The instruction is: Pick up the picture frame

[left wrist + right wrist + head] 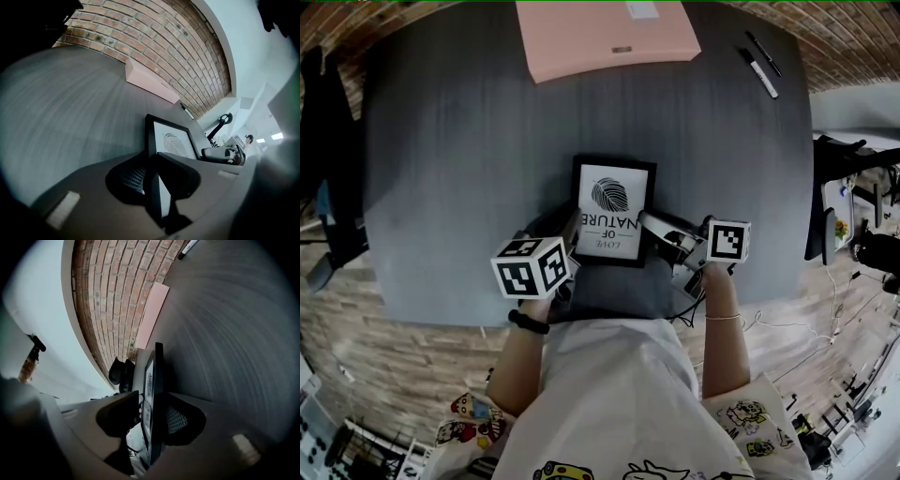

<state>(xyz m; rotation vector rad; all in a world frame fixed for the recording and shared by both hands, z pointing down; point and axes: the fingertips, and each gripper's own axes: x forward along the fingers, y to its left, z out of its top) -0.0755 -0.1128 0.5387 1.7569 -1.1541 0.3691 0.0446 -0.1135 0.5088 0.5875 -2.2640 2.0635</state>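
Gripping the picture frame (pixel 612 208) by one side with the left claw (pixel 151 161), loosely straddling the other with the right claw (pixel 149 404), not yet lifting off the counter (pixel 469 169).

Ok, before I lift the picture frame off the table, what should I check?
1. Left hand-held gripper clamped on the picture frame edge: ok.
2. Right hand-held gripper clamped: not ok; the frame sits between its jaws, with a gap on one side.
3. Grippers on opposite sides of the frame: ok.
4. Pink box and pens away from the frame: ok.
5. Frame's far edge off the table: cannot tell.
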